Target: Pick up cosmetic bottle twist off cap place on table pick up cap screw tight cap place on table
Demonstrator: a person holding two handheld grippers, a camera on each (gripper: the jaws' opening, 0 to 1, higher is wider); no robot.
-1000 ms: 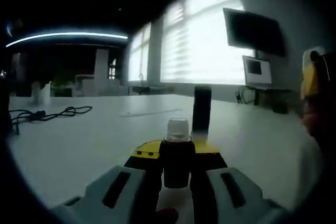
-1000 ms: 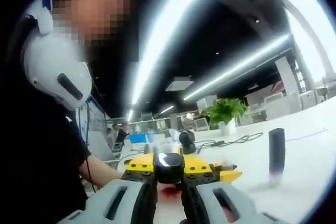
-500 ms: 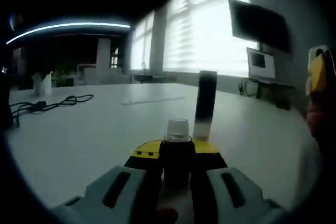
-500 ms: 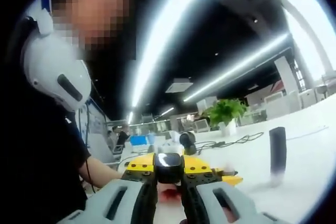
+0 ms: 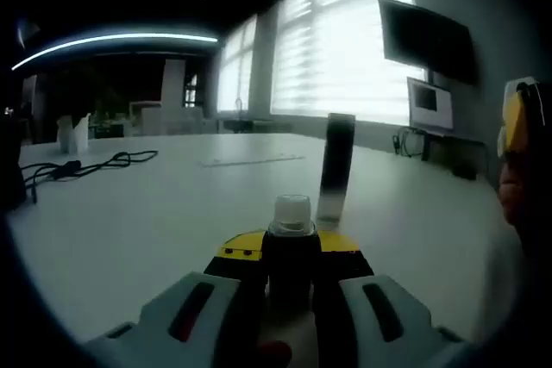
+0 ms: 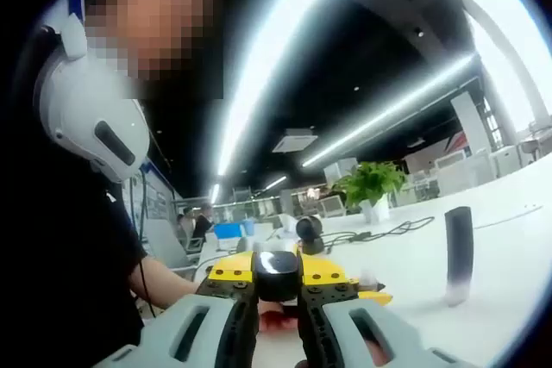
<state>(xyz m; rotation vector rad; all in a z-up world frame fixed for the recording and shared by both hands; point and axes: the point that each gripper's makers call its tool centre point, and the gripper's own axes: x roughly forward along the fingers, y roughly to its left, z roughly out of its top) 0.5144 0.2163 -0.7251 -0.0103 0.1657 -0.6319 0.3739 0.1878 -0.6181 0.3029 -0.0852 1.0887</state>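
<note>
The left hand-held gripper (image 5: 291, 277) points level across the surface (image 5: 129, 230), its jaws clamped on a dark bottle (image 5: 291, 260) held upright; the bottle's pale threaded neck is bare. The right hand-held gripper (image 6: 278, 286) is tilted upward toward a person (image 6: 69, 213), its jaws clamped on a small dark cap (image 6: 277, 273). The bottle's lower body is hidden between the jaws. A tall dark tube (image 5: 335, 170) stands upright mid-surface, beyond the bottle. A cable (image 5: 78, 165) lies near the far left edge.
</note>
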